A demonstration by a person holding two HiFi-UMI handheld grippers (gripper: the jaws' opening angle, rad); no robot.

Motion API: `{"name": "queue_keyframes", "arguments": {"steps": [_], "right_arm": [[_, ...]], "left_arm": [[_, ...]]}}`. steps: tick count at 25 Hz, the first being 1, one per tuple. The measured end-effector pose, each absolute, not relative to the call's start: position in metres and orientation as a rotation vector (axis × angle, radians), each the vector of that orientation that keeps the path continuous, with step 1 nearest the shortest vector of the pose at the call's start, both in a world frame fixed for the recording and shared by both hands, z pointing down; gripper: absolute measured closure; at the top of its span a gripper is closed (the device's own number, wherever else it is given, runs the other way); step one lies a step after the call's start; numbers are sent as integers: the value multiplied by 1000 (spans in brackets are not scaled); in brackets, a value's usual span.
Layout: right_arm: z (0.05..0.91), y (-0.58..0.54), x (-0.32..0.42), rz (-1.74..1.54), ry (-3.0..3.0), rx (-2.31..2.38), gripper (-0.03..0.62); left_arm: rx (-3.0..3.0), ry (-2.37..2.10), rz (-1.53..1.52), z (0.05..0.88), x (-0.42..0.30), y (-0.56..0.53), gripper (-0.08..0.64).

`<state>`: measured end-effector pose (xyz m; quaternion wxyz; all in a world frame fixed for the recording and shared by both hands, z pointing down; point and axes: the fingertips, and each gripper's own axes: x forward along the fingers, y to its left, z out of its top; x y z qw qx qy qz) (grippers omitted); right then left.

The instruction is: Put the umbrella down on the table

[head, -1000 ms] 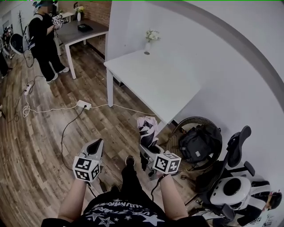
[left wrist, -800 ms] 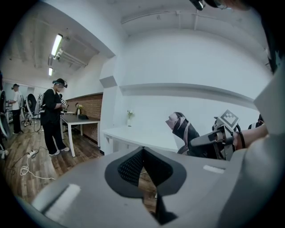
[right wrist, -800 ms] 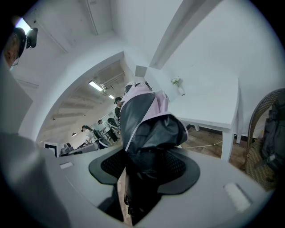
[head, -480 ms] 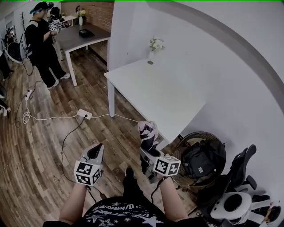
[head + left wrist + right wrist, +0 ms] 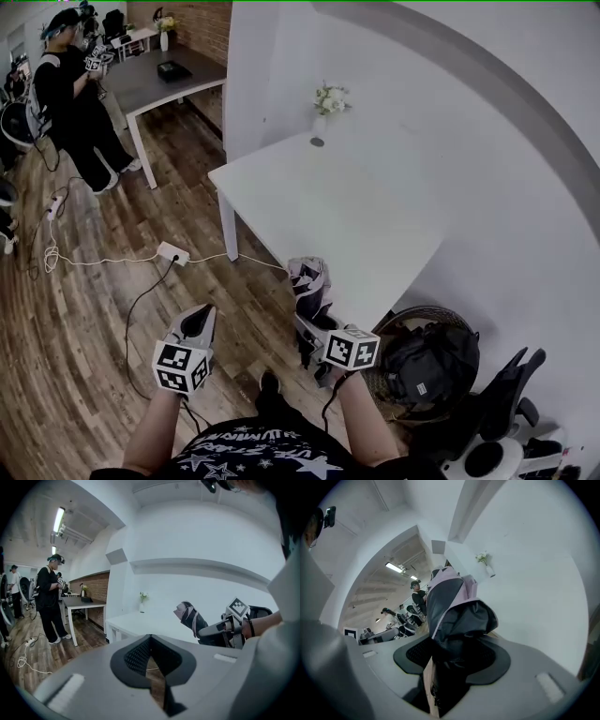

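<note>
A folded umbrella (image 5: 309, 283) in black and pale pink fabric stands upright in my right gripper (image 5: 315, 328), whose jaws are shut on its lower part. In the right gripper view the umbrella (image 5: 452, 606) fills the gap between the pads and hides the jaw tips. It is in the air just off the near edge of the white table (image 5: 347, 202). My left gripper (image 5: 201, 317) hangs over the wooden floor to the left, shut and holding nothing (image 5: 150, 641). From there the umbrella (image 5: 190, 618) shows at the right.
A small vase of flowers (image 5: 323, 101) stands at the white table's far end by the wall. A basket with a black backpack (image 5: 427, 361) sits at the right. A power strip (image 5: 169, 253) with cables lies on the floor. A person (image 5: 66, 84) stands by a grey table (image 5: 155, 80).
Both grippers and the umbrella have moved forward toward the white table, which now lies closer and larger in view. The grip on the umbrella is unchanged.
</note>
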<state>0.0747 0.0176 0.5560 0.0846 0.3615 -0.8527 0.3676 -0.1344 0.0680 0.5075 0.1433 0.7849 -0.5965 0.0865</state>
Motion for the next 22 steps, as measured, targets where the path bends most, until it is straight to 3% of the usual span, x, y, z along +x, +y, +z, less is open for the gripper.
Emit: {"name": "queue_keyframes", "arguments": {"steps": [11,22], "right_arm": [[544,-94,88,1069,-2587,991,347],[560,-123,95,1083,-2559,939,347]], "left_arm": [[2244,-1813,203,487,-117,-36,558],[2203,-1823,225,495,-107,-64,559]]}}
